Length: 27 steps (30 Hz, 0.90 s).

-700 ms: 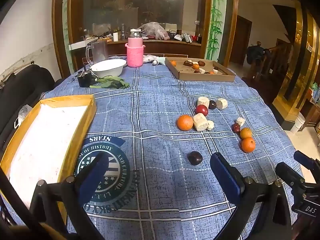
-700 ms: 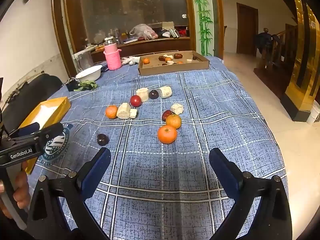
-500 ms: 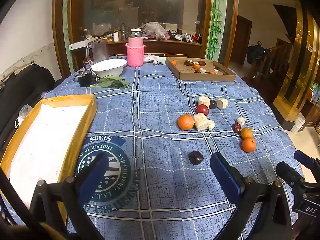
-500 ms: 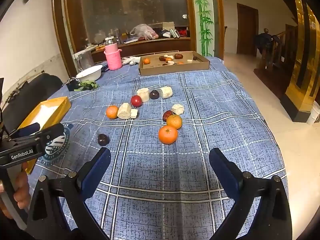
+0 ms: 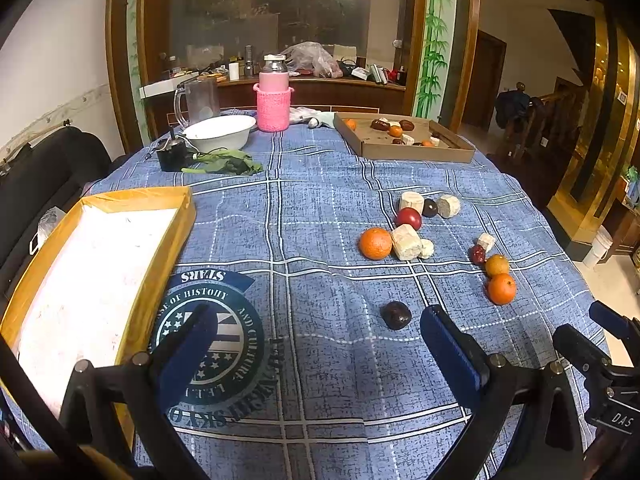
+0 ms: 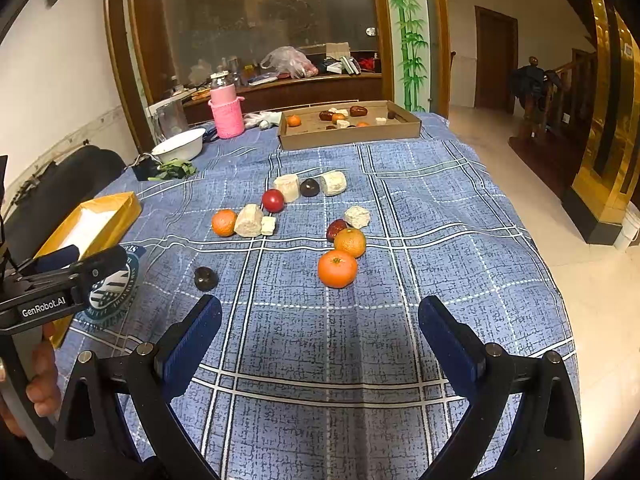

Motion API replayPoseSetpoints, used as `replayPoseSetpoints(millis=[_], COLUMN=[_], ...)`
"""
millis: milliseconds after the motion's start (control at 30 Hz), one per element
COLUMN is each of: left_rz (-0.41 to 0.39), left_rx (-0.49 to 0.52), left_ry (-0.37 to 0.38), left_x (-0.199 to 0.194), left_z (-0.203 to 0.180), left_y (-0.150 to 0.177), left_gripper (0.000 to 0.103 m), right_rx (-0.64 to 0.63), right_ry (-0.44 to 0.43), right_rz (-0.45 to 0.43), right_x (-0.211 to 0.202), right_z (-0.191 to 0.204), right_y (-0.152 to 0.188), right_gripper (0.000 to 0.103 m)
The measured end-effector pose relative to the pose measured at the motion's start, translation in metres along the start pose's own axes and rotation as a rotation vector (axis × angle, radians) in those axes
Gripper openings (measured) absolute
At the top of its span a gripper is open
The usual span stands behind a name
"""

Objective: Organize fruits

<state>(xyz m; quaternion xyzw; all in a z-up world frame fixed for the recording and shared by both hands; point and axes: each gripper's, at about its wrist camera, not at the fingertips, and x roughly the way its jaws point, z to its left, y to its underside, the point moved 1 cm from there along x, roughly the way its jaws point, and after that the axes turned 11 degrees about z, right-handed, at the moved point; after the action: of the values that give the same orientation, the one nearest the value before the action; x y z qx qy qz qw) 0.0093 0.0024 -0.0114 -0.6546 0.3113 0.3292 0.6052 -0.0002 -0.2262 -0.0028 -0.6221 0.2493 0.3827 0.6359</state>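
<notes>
Both hand-held grippers, left (image 5: 316, 344) and right (image 6: 320, 332), are held spread wide and empty over the blue plaid tablecloth (image 6: 440, 208), nothing having shifted lately, so the loose round orange tangerine (image 6: 337, 268) at twelve o'clock remains unsorted.

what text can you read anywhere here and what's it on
"GenRobot.AI": on the left gripper's body, seen from the right wrist.
"DAS": on the right gripper's body, cut off at the frame edge.
"STARS", "OF HISTORY", "AND CULTURE": upside down on the round emblem of the tablecloth.
Emblem's lower lettering: too distorted to read surely.
</notes>
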Motion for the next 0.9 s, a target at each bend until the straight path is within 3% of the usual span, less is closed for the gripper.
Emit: replayPoseSetpoints(millis=[567, 900], left_rz=[0.039, 0.019], left_rx=[-0.002, 0.002], left_ry=[0.002, -0.002], left_x=[0.0038, 0.0039], left_z=[0.0014, 0.0016], left_y=[0.0015, 0.0020], left_gripper=[0.103, 0.103], right_rx=[-0.004, -0.002], right_ry=[-0.001, -0.002], right_rz=[0.000, 0.003], right_x=[0.0026, 0.0024], right_z=[0.0014, 0.0017], right_y=[0.0008, 0.0003], right_gripper=[0.099, 0.099])
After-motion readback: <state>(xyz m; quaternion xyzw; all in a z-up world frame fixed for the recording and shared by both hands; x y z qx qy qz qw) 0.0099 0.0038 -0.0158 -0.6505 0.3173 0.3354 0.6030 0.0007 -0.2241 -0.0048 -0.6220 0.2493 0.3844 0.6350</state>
